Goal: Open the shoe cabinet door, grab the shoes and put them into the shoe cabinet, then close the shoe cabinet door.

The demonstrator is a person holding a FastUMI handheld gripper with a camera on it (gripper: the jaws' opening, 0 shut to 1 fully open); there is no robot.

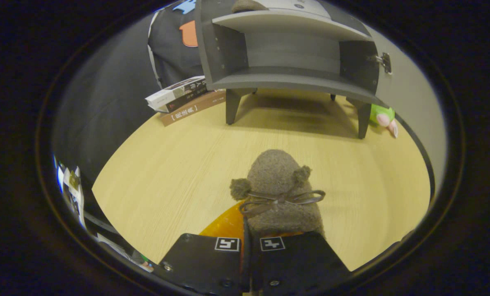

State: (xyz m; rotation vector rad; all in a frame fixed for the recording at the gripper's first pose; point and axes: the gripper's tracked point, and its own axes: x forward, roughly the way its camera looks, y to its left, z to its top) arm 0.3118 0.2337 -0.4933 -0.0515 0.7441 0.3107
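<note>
Tool [245, 246] clenched on the heel of a brown fuzzy slipper [279, 193] held above the table [166, 172]; the thin pinch may let it sag or snag the open shoe cabinet's [290, 53] lower shelf lip.

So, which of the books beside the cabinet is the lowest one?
The brown book, flat on the table beneath the dark book and the white book. The gripper is well away, its fingers shut on the fuzzy shoe.
</note>
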